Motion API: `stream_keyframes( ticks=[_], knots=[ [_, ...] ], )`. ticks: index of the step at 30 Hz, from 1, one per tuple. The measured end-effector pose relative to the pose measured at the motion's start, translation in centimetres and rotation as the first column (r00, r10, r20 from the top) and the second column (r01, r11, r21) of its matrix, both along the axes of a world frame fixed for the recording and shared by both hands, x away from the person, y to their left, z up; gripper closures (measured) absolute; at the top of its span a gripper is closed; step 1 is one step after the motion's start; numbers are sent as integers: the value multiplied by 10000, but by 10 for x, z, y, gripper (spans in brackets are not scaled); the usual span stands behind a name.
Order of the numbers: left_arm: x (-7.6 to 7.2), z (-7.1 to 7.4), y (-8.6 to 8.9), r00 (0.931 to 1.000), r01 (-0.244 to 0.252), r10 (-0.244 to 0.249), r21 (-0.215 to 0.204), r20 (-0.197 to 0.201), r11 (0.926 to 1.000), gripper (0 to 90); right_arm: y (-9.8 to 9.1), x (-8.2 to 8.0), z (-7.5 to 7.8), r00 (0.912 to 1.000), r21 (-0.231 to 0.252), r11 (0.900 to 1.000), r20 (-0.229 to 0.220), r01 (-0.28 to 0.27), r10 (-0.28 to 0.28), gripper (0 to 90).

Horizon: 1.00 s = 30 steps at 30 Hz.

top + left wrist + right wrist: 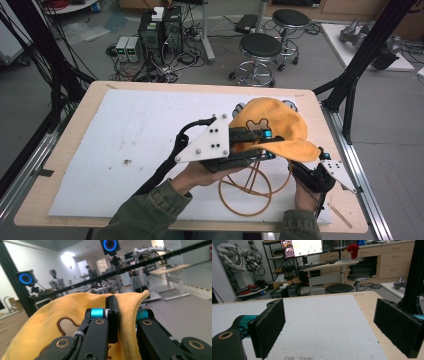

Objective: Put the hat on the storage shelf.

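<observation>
Two black stools (261,47) stand on the floor at twelve o'clock beyond the table; computer towers (160,31) amid tangled cables sit at eleven o'clock.

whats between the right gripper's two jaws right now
Nothing. In the right gripper view the right gripper stands wide open, with just bare white foam board on the table showing between its jaws.

No readable words, brands or numbers anywhere. On the yellow cap (272,125), only an embroidered brown bear figure, no lettering. On the monitor (302,247) at the back of the room, coloured windows with text too small and blurred to make out. On the computer boxes (160,30) on the floor, faint markings, illegible
</observation>
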<state>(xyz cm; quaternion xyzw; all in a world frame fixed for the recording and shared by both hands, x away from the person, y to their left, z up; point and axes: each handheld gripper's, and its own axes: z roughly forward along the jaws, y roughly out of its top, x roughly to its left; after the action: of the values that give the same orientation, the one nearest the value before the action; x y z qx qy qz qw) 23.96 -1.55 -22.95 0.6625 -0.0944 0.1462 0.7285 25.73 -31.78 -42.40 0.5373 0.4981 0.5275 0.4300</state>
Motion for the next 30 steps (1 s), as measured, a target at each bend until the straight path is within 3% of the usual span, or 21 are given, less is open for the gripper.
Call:
stream_keyframes(
  ticks=[3, 14, 18, 21, 24, 30],
  knots=[
    [-6, -4, 0, 9992, 139, -150, 291, 361, 9995, 862, 0, 0, 0, 10000, 44, 10000, -15, -19, 19, 90],
    [-22, -26, -2, 9944, 770, -874, 1591, 600, 9843, 859, 0, 0, 0, 10000, 72, 10000, -6, -18, 18, 90],
    [-20, -44, -3, 9964, 630, -731, 2012, 430, 9775, 859, 0, 0, 0, 10000, 72, 10000, -21, -45, 45, 90],
    [-14, -53, 0, 9977, 641, -673, 1934, 98, 9790, 856, 0, 0, 0, 10000, 70, 10000, -4, -52, 52, 90],
    [-12, -58, 3, 9972, 739, -747, 1960, -29, 9778, 855, 0, 0, 0, 10000, 81, 10000, -78, -57, 58, 90],
    [-11, -64, 6, 9939, 1097, -1042, 2344, -358, 9659, 848, 0, 0, 0, 10000, 64, 10000, -3, -55, 55, 90]
  ],
)
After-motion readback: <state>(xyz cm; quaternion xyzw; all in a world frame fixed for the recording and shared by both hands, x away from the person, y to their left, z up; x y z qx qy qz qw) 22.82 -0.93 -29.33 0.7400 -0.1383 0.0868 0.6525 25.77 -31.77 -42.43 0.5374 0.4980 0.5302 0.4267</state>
